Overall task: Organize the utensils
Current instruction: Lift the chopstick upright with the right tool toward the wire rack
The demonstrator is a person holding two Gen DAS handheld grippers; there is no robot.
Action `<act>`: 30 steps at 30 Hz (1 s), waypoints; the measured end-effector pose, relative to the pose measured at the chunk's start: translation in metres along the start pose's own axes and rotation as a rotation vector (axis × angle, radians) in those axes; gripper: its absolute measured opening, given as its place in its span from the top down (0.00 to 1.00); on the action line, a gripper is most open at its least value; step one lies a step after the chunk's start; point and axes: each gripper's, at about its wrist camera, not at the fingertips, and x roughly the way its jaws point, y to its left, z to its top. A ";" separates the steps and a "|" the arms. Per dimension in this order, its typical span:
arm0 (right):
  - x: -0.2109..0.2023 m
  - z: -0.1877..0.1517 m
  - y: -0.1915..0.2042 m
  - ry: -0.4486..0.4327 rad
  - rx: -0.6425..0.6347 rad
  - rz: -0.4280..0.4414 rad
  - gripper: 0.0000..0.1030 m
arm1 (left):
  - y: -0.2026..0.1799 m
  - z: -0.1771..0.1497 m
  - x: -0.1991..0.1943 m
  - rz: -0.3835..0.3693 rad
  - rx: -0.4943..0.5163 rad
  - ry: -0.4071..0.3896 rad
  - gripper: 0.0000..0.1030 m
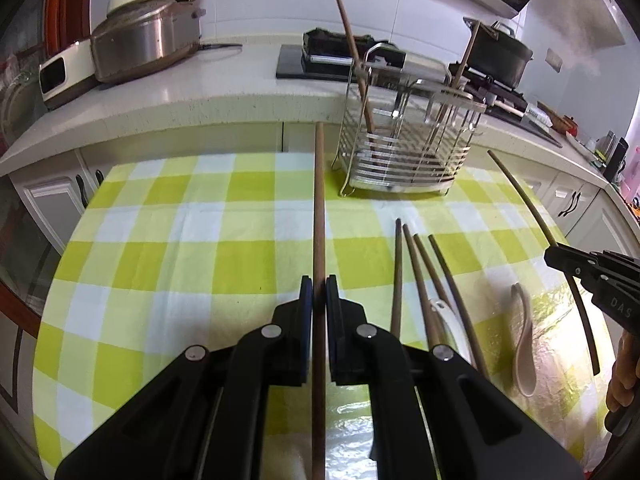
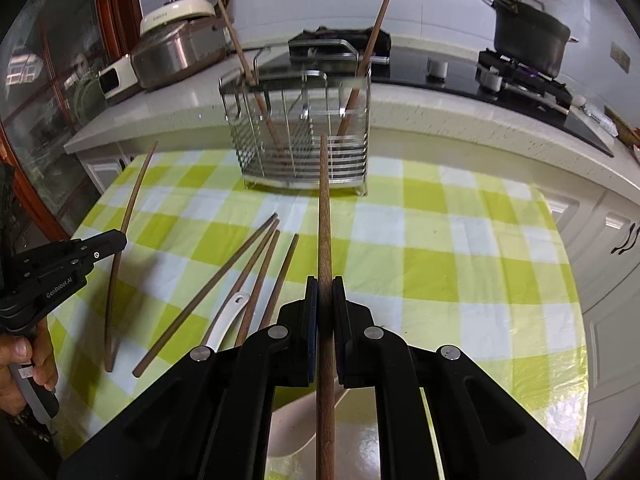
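The long brown wooden chopstick [image 1: 319, 216] in your left gripper [image 1: 319, 292] is pinched between the two blue pads, the jaws closed tight on it, and it points toward the far edge of the table, lifted above the green and white checked tablecloth [image 1: 160, 220]. Your right gripper [image 2: 325, 292] is closed in the same way on a second brown wooden chopstick [image 2: 324, 216], whose tip points at the metal wire utensil rack [image 2: 304, 136] standing at the far side of the table. Two more wooden chopsticks stand tilted in that rack, one in a left compartment and one in a right compartment. On the cloth between your two grippers lie four loose brown chopsticks [image 2: 240, 276] in a fan, and a white plastic spoon [image 2: 228, 316] lies partly among them. A beige ceramic soup spoon [image 1: 524, 340] lies near the right gripper. Behind the table is a white kitchen counter [image 1: 224, 92] with a steel rice cooker [image 1: 140, 40] at the far left.
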 end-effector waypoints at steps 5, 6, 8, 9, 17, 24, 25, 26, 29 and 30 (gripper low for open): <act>-0.019 0.003 -0.004 -0.043 0.004 -0.013 0.91 | -0.005 0.005 -0.019 0.000 0.002 -0.050 0.93; -0.022 0.004 -0.005 -0.050 0.005 -0.016 0.91 | -0.005 0.005 -0.021 0.000 0.003 -0.055 0.93; -0.028 0.004 -0.007 -0.065 0.009 -0.020 0.91 | -0.008 0.007 -0.028 0.003 0.005 -0.069 0.93; -0.031 0.004 -0.008 -0.071 0.010 -0.022 0.91 | -0.009 0.007 -0.031 0.003 0.006 -0.074 0.93; -0.046 0.006 -0.015 -0.103 0.016 -0.025 0.91 | -0.018 0.012 -0.048 -0.004 0.022 -0.109 0.93; -0.055 0.006 -0.018 -0.119 0.024 -0.022 0.91 | -0.024 0.012 -0.056 -0.008 0.031 -0.123 0.93; -0.056 0.006 -0.019 -0.119 0.025 -0.021 0.91 | -0.024 0.013 -0.056 -0.008 0.031 -0.124 0.93; -0.056 0.005 -0.019 -0.118 0.026 -0.021 0.91 | -0.024 0.013 -0.056 -0.009 0.032 -0.125 0.93; -0.054 0.004 -0.021 -0.108 0.034 -0.012 0.91 | -0.026 0.013 -0.057 -0.010 0.035 -0.126 0.93; -0.052 0.004 -0.022 -0.101 0.035 -0.012 0.91 | -0.026 0.013 -0.057 -0.011 0.035 -0.127 0.93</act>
